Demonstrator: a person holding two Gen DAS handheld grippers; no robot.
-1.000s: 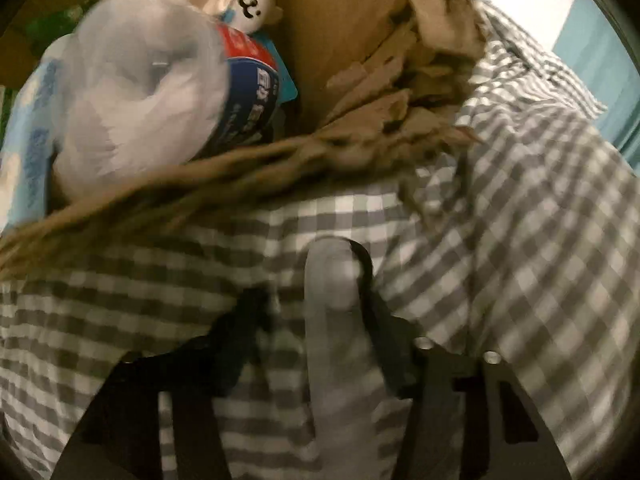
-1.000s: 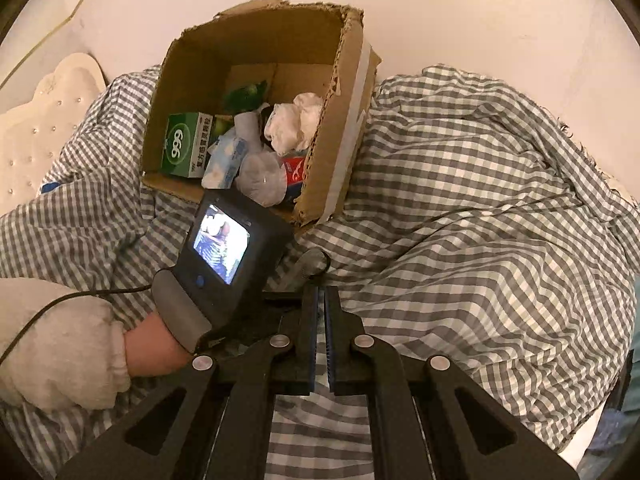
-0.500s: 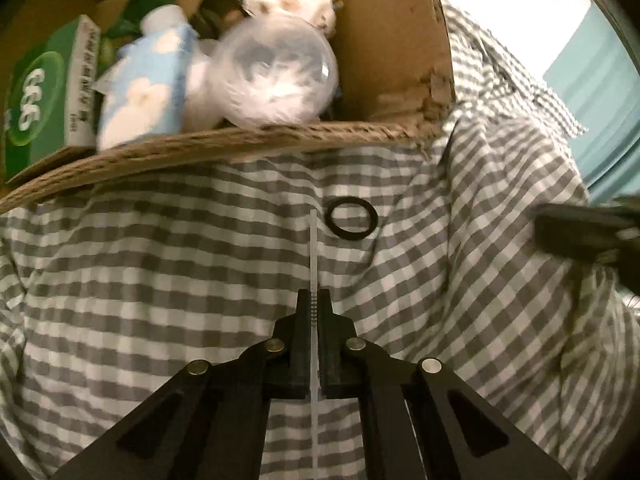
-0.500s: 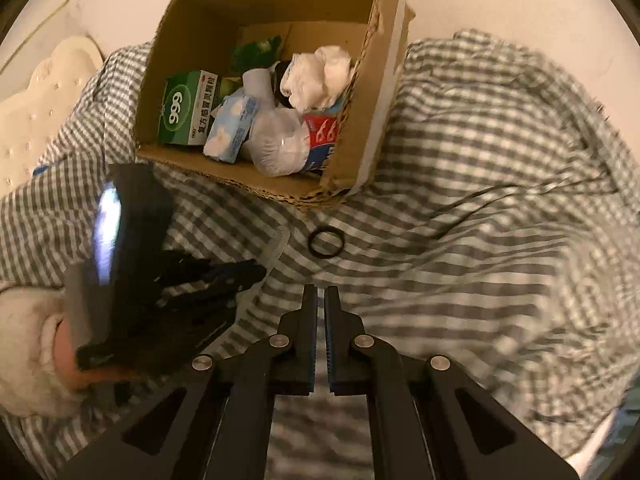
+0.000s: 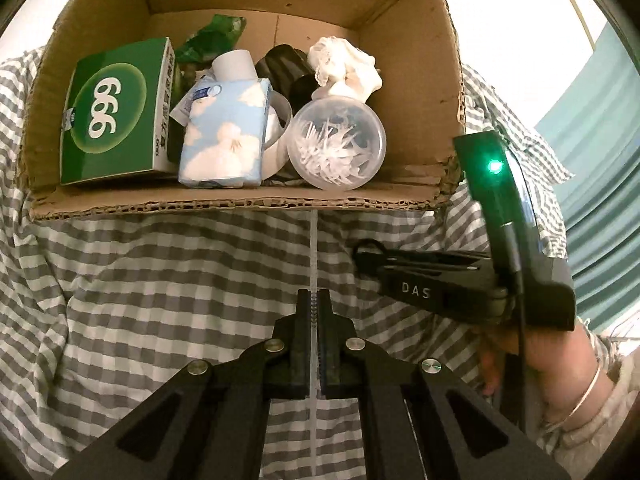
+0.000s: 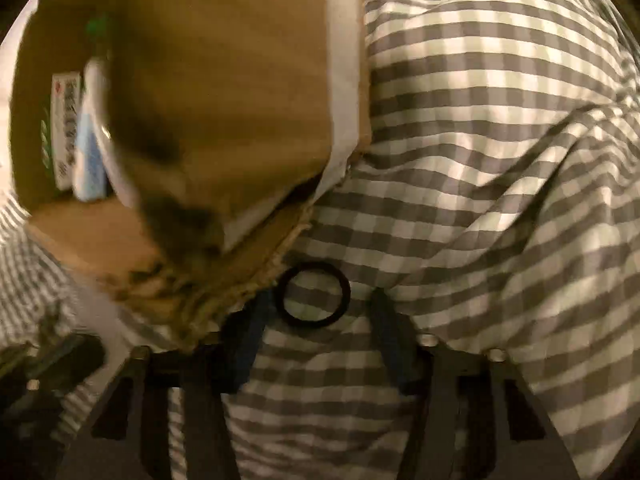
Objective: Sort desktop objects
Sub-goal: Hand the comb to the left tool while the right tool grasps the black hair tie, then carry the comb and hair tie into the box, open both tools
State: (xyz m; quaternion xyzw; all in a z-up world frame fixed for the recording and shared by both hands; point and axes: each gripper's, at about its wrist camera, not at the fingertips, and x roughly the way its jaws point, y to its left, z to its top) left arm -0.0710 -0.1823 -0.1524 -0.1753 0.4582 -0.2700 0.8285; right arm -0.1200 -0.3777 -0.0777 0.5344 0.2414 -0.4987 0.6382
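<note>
The left wrist view looks down into the open cardboard box point(image 5: 240, 204) from nearby. The right wrist view sits closer, at the box's corner. Both share the box and checked cloth point(image 5: 160, 280).

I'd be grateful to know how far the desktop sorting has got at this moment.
Done: the cardboard box already holds a green carton, a tissue pack and a clear tub. In hand: the left gripper is shut on a thin clear strip, aimed at the box. Left: a black ring lies on the checked cloth; the right gripper is opening around it.
</note>
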